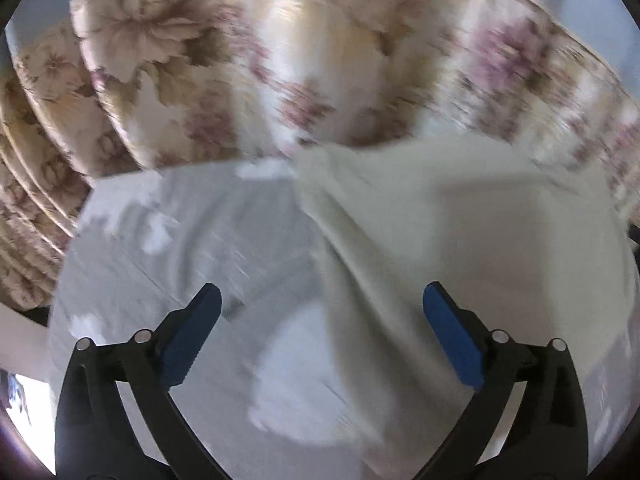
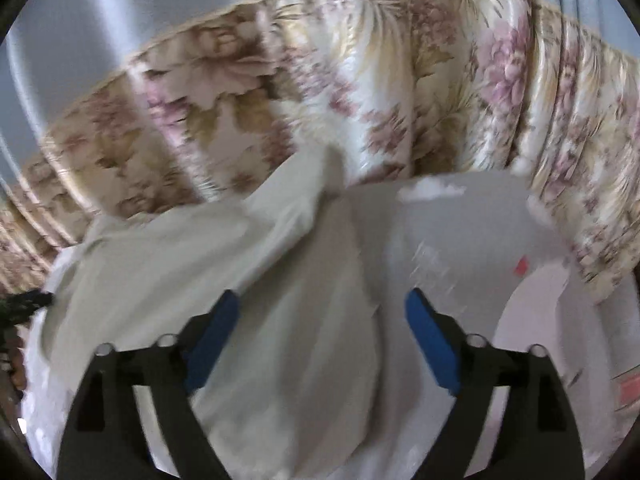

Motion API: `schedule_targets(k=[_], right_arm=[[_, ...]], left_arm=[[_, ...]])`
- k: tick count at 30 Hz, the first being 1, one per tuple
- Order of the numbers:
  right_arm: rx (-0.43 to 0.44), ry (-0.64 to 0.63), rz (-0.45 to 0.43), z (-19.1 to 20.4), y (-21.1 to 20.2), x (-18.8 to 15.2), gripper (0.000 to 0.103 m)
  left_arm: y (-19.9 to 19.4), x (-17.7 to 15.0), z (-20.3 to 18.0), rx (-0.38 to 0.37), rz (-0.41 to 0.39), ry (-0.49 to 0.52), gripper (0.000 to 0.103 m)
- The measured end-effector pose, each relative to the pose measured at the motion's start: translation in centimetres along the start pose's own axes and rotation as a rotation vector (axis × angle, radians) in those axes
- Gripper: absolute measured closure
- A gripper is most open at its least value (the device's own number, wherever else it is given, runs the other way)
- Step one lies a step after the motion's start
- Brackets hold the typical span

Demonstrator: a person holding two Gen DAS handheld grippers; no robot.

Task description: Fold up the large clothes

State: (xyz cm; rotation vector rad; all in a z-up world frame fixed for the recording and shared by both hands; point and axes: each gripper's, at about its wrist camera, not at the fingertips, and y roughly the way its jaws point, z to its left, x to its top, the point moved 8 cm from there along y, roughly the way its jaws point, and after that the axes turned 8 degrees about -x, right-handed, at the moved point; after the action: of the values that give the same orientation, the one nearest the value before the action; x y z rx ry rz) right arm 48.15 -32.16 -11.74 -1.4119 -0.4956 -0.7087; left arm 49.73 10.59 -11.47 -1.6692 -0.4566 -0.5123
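Pleated floral curtains (image 2: 400,92) in cream, pink and olive hang behind a pale table (image 2: 460,232), below a blue-grey wall (image 2: 120,8).

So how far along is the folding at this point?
Early, apparently. The cream garment lies rumpled on the white table cover, with no neat fold visible. Nothing is in hand: the left gripper and right gripper are open above it. Grasping and folding remain.

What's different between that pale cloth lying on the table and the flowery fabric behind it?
The pale cloth is plain off-white; the flowery curtain carries pink and tan blooms. The cloth lies rumpled on the white table; the curtain hangs in upright pleats. The cloth looks matte, the curtain shiny. Both are soft fabric, and neither is held by a gripper.
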Motion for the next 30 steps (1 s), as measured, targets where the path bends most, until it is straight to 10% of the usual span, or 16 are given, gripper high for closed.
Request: schedule_targets(k=[10,15,20,30], right_arm=[[0.124,0.193,0.102,0.2,3.2,-4.6,0.006],[0.15,0.081,0.105,4.4,4.8,-4.7,0.02],[0.131,-0.103,0.056,6.4,3.6,-3.9,0.071],[0.182,-0.278,-0.174,9.1,-8.0,-0.8,0.081]], left_arm=[[3.9,-3.8,-3.2,-0.223,0.106,-0.155,0.003],[5.7,-3.9,-4.6,-0.216,0.117,-0.14,0.006],[4.7,-2.9,-4.8,-0.269,0.074,-0.09,0.062],[-6.3,-1.9,-5.9,-0.265,-0.103,0.011,0.077]])
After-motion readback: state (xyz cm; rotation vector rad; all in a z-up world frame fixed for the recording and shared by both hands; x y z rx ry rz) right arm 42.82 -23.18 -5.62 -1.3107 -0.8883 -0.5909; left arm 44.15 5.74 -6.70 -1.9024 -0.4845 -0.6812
